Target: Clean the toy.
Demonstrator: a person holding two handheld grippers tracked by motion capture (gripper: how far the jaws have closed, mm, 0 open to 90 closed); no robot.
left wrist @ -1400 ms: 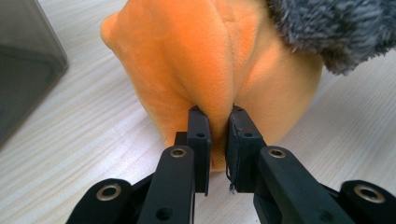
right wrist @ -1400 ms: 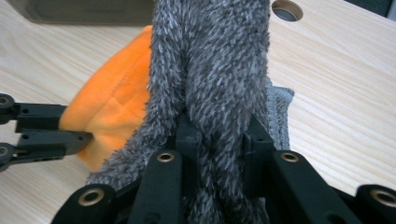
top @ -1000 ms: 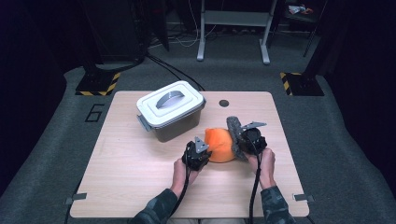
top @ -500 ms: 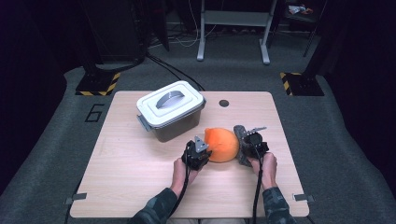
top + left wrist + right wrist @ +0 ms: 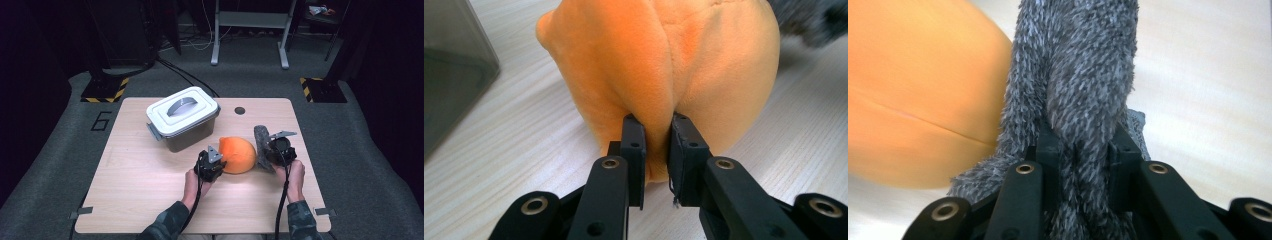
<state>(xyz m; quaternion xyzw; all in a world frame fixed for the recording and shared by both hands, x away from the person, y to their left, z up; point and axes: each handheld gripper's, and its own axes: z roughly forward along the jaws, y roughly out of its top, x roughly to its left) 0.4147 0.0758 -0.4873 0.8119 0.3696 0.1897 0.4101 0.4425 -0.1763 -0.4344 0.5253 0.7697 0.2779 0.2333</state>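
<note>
wooden table, dark, seemingly carpeted floor

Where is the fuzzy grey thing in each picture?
High view: the fuzzy grey piece stands right of centre, beside the orange plush, at the right gripper.
Left gripper view: a grey bit peeks in at the top right corner, behind the orange plush.
Right gripper view: it runs up the middle, pinched between the jaws.
Shared landmark: the orange plush, touching its side.
</note>
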